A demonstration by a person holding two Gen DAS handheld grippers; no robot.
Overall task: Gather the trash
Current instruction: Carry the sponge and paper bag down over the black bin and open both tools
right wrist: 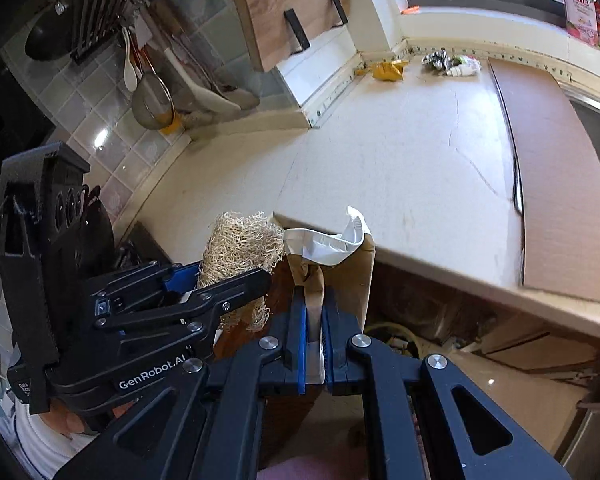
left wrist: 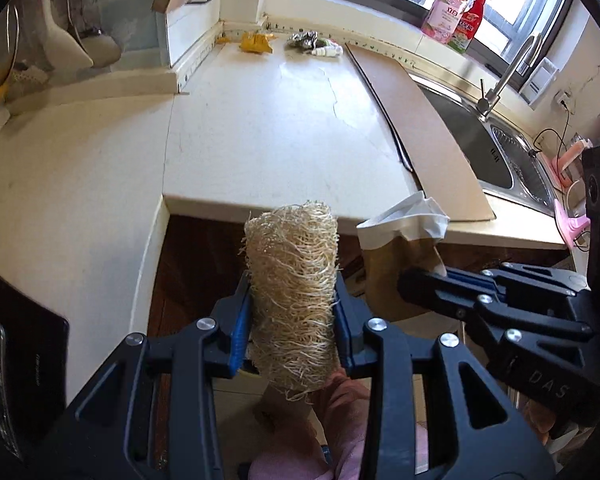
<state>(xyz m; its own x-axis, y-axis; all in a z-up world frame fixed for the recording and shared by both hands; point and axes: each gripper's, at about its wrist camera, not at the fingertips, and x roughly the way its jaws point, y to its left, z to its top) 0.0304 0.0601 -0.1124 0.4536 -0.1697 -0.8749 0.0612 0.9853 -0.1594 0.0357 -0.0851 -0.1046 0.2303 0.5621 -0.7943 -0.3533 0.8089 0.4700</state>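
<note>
My left gripper is shut on a tan fibrous loofah scrubber and holds it upright just in front of the counter's edge; it also shows in the right wrist view. My right gripper is shut on the rim of a brown paper bag with a white lining, held beside the loofah, to its right. More trash lies at the back of the counter: a yellow wrapper, a crumpled silver wrapper and a small white bottle.
The cream counter has a brown board along its right side, then a steel sink with a tap. Pink and red bottles stand on the window sill. Utensils hang on the tiled wall at left.
</note>
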